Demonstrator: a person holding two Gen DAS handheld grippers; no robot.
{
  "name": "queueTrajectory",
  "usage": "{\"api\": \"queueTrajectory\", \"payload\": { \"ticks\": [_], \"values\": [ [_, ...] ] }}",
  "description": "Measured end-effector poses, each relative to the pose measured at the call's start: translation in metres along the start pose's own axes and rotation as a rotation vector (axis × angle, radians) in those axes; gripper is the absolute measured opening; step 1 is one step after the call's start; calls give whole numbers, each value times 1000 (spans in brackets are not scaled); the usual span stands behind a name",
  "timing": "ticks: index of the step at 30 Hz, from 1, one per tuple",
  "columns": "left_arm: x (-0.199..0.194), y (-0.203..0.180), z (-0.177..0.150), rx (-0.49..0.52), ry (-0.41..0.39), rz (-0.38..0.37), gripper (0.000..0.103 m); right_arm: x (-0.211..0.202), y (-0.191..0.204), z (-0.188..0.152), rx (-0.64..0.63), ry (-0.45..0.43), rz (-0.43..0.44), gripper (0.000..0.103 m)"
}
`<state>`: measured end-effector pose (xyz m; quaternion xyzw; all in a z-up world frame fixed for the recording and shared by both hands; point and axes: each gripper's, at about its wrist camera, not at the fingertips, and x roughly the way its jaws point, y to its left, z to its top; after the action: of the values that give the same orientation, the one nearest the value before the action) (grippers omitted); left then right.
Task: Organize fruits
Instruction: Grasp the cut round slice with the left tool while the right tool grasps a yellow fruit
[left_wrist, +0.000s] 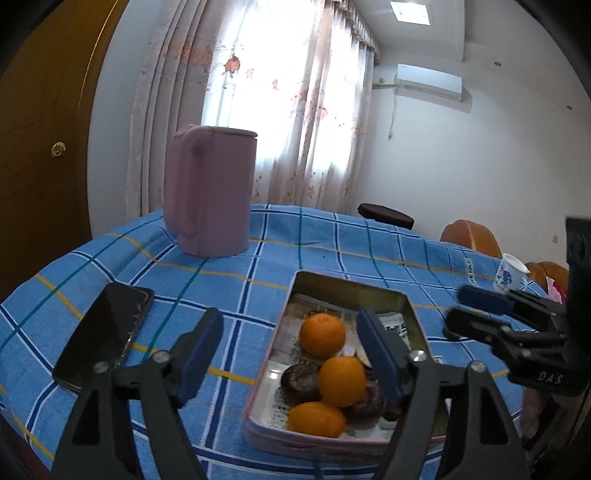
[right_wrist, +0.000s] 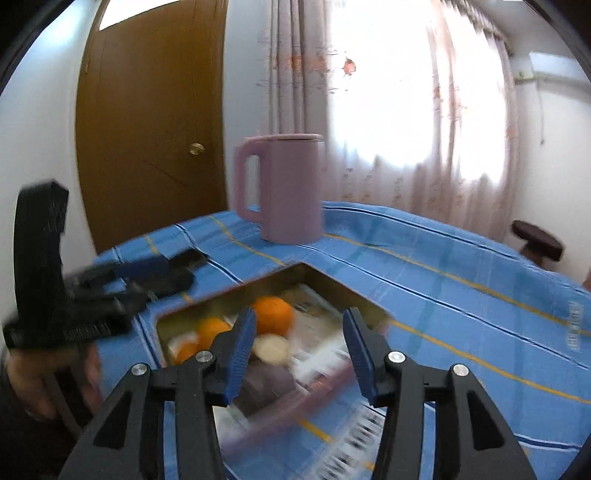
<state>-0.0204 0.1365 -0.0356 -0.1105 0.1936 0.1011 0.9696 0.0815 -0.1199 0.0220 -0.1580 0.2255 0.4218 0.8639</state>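
Blue-padded jaws of both grippers stand wide, holding nothing. Left gripper (left_wrist: 291, 343) hovers at the tin tray's (left_wrist: 351, 286) near-left edge; right gripper (right_wrist: 301, 343) hovers over the tray's near side, view blurred. Three oranges (left_wrist: 322, 339) and dark fruits (left_wrist: 300, 382) lie inside the tray. Judged step: approach. Next: lower onto one fruit, close gently. Pink kettle (left_wrist: 210, 192) stands beyond the tray.

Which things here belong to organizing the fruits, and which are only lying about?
For the job: oranges, dark fruits, tin tray, left gripper, right gripper.
Lying about: pink kettle, phone, small cup.
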Motion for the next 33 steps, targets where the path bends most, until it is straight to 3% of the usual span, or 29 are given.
{"api": "queueTrajectory", "payload": {
  "ticks": [7,11,22,26,33],
  "values": [
    [8,-40,5,53,12,-60,84,-46,-86,-27,113,33,-222,51],
    [11,-77,9,116,5,-100,97,-56,-126,-44,179,101,-315,51],
    [45,-167,7,263,81,-176,97,-28,-143,-71,236,264,-259,51],
    [67,-188,2,289,142,-191,97,-24,-150,-79,259,320,-236,31],
    [108,-211,-7,284,263,-221,86,-32,-152,-80,270,296,-238,29]
  ]
}}
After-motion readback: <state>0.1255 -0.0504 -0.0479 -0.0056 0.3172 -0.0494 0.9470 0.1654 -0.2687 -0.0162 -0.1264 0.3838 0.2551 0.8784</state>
